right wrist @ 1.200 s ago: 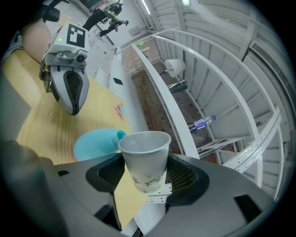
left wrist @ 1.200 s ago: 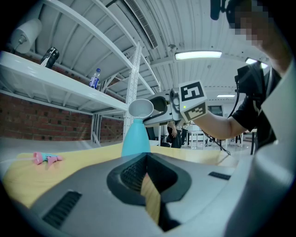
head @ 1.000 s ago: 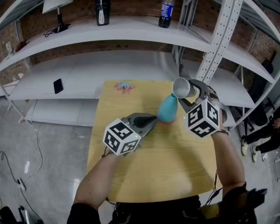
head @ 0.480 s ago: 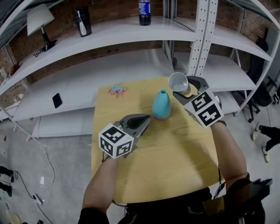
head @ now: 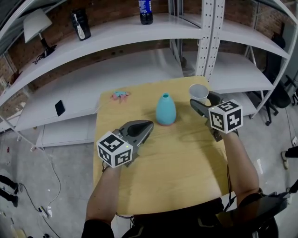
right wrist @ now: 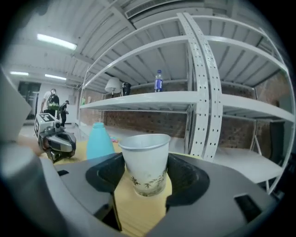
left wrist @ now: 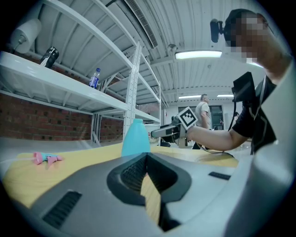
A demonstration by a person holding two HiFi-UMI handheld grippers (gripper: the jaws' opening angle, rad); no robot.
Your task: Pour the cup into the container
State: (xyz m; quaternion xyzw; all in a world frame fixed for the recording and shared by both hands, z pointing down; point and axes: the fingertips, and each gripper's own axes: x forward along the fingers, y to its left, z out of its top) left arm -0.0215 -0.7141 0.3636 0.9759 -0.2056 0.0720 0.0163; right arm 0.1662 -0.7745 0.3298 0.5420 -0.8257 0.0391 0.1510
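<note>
One pink toy point(head: 119, 95) lies left of the container point(head: 165, 109), cup point(head: 199, 91) at right.

Bright ceiling strip lights point(left wrist: 198, 54); fisheye-bent edges

Pink thing point(head: 120, 95) on table point(head: 186, 176): too small to identify. Cup point(head: 199, 91) contents can't be made out. Bottle point(head: 145, 10) top cut off by edge.

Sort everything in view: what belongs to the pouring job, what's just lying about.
Job: paper cup, gripped by the right gripper; teal container on the table.
Lying about: small pink object on the table; phone, lamp, black flask, dark bottle on the shelves.
</note>
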